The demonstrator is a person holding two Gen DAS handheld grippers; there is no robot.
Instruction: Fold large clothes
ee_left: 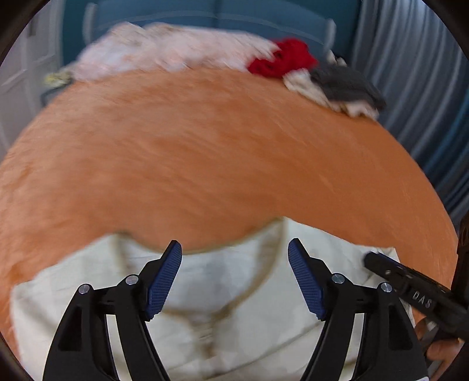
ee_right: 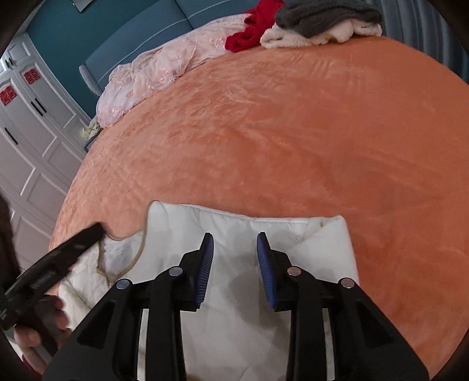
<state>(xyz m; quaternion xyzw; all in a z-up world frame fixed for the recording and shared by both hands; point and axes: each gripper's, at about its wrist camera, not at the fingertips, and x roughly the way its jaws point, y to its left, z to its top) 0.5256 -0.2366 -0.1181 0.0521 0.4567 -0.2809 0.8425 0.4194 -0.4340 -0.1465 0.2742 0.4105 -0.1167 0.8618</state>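
The left gripper [ee_left: 234,252] is hanging over the cream garment [ee_left: 222,293] with its jaws spread wide and nothing between the pads; the cloth is lying below them, not pinched. The right gripper [ee_right: 235,249] is standing with a narrower gap, also empty, poised above the folded, thicker part of the same garment [ee_right: 249,234].

From both grippers the garment is lying straight ahead and below, at the near edge of the orange bed [ee_right: 293,132]. Its folded far edge is running crosswise to the fingers, so the long axis is lying left to right. The right gripper is sitting nearer the neat folded block. The left one is sitting nearer the looser side, where a tan-trimmed edge [ee_right: 140,246] is curling outward, so I judge that side to be the one needing attention next.

The near part of the garment is running out of view beneath the gripper bodies, so its full length cannot be told. The left wrist view is smeared, leaving the trim's shape unclear. Other clothes [ee_right: 293,26] are lying heaped well apart at the bed's far end.
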